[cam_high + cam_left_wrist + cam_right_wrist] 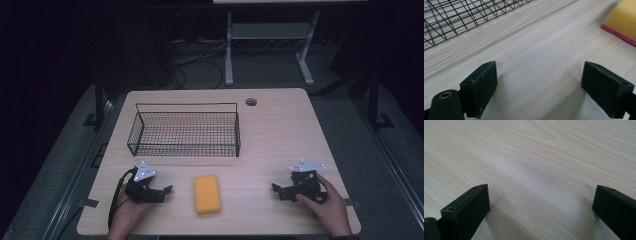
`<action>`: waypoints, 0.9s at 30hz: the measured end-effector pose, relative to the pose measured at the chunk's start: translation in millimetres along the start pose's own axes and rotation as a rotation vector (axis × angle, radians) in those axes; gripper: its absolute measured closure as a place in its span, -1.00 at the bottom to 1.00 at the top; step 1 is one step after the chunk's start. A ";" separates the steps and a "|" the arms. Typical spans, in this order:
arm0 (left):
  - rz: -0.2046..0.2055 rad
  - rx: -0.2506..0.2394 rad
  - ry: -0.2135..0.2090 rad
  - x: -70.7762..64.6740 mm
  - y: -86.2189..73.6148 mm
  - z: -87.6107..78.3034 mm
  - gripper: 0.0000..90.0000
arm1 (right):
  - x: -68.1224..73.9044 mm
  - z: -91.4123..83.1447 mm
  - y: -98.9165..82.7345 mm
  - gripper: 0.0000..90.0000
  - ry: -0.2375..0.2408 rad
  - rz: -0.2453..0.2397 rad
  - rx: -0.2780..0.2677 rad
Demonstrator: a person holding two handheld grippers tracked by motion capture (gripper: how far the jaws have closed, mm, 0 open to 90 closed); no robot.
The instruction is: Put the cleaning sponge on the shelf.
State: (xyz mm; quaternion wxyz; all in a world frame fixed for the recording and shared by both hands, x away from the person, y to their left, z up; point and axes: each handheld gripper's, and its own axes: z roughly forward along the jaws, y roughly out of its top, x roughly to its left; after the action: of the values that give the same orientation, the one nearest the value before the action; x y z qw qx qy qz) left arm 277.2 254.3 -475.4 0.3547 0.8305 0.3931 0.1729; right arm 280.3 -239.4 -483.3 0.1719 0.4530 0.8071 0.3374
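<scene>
High view: a person is resting both hands on the near edge of a pale wooden table [280, 130]. The left gripper [167, 190] is lying just left of a yellow sponge [207, 193], its jaws standing wide with nothing between them. The right gripper [276, 189] is sitting well to the sponge's right, its jaws also gaping over bare wood. The sponge is lying flat between the two, in front of a black wire basket [185, 131].
</scene>
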 end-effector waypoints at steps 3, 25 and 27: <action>0.005 0.000 -0.005 0.7 -0.2 -0.2 -0.72 | 0.0 0.0 0.0 -0.99 0.000 0.000 0.000; -0.004 0.093 -0.086 -0.4 13.3 -17.8 0.27 | 0.0 0.0 0.1 -0.99 -0.001 0.000 0.000; -0.002 0.114 -0.094 -1.0 15.3 -18.8 0.40 | 0.0 0.0 0.0 -0.99 0.000 0.000 0.000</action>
State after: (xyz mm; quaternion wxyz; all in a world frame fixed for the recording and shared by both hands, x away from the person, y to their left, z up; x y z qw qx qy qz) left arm 274.0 255.3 -451.4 0.3251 0.8561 0.3862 0.1108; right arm 280.3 -239.4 -483.2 0.1720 0.4531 0.8071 0.3371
